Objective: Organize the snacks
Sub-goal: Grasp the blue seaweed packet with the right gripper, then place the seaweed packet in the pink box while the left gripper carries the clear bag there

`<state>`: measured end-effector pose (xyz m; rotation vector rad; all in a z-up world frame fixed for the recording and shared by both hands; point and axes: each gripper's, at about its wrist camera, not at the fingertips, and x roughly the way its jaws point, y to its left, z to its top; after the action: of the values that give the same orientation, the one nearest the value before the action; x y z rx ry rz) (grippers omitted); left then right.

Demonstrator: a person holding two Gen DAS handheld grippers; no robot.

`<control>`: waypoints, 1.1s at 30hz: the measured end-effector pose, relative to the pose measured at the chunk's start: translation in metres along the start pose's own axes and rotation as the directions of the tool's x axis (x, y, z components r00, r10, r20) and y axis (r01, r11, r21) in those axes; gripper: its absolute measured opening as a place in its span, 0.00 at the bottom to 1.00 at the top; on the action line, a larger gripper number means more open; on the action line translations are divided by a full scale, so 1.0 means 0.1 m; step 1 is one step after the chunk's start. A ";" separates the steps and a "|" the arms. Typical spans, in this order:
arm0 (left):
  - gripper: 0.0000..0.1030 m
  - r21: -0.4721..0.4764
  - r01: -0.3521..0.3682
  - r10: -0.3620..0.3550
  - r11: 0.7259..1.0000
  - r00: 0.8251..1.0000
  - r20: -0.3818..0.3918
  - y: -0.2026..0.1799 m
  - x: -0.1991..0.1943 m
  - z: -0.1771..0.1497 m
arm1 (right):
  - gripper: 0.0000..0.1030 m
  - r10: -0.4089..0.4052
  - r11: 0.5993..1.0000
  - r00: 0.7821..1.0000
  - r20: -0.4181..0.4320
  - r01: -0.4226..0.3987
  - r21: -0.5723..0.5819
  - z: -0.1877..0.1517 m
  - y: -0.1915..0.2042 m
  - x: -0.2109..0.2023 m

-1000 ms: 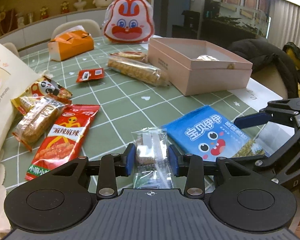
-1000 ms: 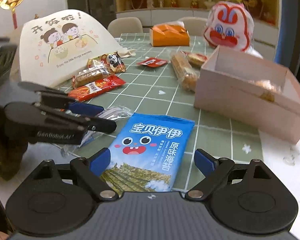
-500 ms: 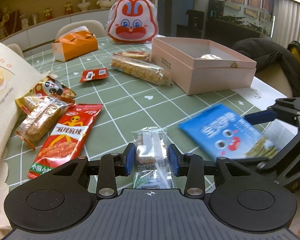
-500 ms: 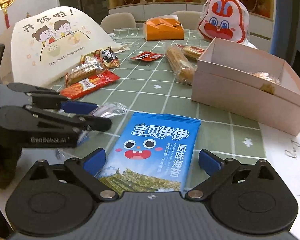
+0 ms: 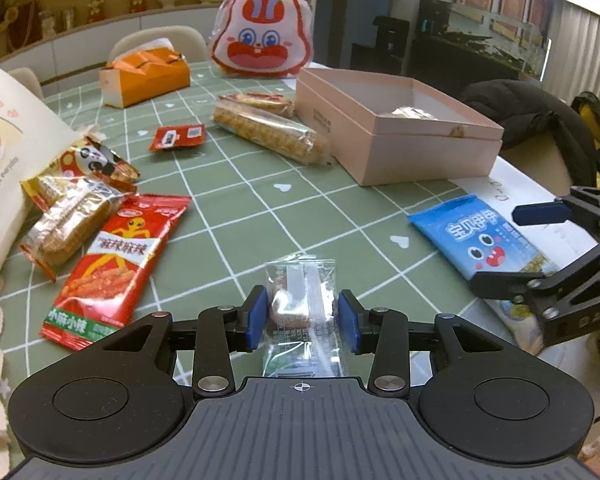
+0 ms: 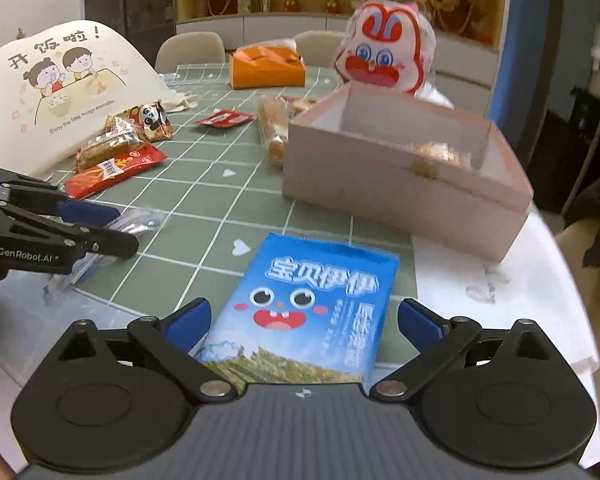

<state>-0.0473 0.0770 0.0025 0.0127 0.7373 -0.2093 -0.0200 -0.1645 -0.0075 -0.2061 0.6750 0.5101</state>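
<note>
Two snack packets in hand, both nearer the box.

Since a second ago the blue seaweed packet (image 6: 312,304) has advanced toward the open pink cardboard box (image 6: 400,184); the right gripper (image 6: 304,320) fingers spread wide around it, contact unclear. The left gripper (image 5: 302,316) fingers pinch the clear-wrapped pastry (image 5: 302,304) above the green checked table (image 5: 260,220).

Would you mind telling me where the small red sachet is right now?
In the left wrist view, the small red sachet lies flat on the green tablecloth, between the orange box and the panda packet.
</note>
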 end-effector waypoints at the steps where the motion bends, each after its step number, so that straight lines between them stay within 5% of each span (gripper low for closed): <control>1: 0.42 -0.006 0.004 -0.004 1.000 1.000 -0.001 0.00 0.00 0.00 | 0.97 -0.008 1.000 1.000 0.002 0.008 -0.006 0.01 0.03 0.01; 12: 0.42 -0.018 0.003 -0.004 1.000 1.000 -0.003 0.00 0.00 0.01 | 0.97 -0.109 0.988 0.994 0.023 0.111 -0.106 -0.06 0.16 0.03; 20: 0.42 -0.007 0.009 -0.009 1.000 1.000 -0.001 -0.04 -0.02 -0.02 | 1.00 0.012 0.996 0.997 -0.075 -0.005 0.093 -0.01 -0.20 0.14; 23: 0.42 -0.003 0.009 -0.009 1.000 1.000 -0.001 -0.05 -0.02 -0.03 | 1.00 -0.010 0.996 0.997 -0.076 0.016 0.086 -0.03 -0.19 0.15; 27: 0.42 0.021 -0.007 0.007 1.000 1.000 -0.003 -0.10 -0.03 -0.04 | 0.86 0.005 0.999 0.998 -0.055 -0.003 0.047 -0.06 -0.14 0.07; 33: 0.41 0.055 -0.003 0.004 0.998 1.000 -0.008 -0.23 -0.06 -0.08 | 0.84 -0.017 0.999 1.000 -0.005 0.017 -0.039 -0.10 -0.08 -0.15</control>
<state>-0.0611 0.0561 0.0022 0.0675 0.7391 -0.2266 -0.0316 -0.1802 -0.0056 -0.2501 0.6684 0.5068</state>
